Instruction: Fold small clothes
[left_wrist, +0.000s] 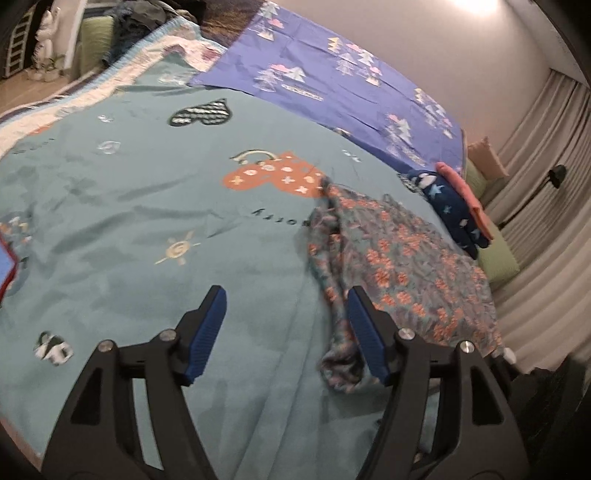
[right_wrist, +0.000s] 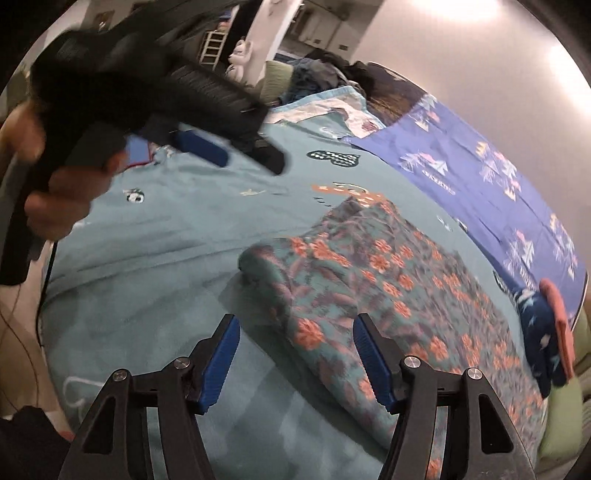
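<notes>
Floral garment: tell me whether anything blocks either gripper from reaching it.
Nothing visible does. The floral garment lies exposed on the teal bedspread. The right gripper hangs open directly over its near edge; the left gripper is open beside its bunched end.

Pretty clearly a bedroom in someone's home. Nearly everything in view is a bed (left_wrist: 110, 206) covered by a teal bedspread (left_wrist: 155, 295) printed with hearts and little suns, with a purple sheet (left_wrist: 332, 74) carrying a tree pattern laid over it toward 1 o'clock. Pale curtains (left_wrist: 546, 206) hang in folds off at 3 o'clock next to a plain wall. Up at 11 o'clock there's a white figurine (left_wrist: 46, 37) standing on the floor, plus a heap of dark clothes (right_wrist: 325, 70) past the bed's far end.
</notes>
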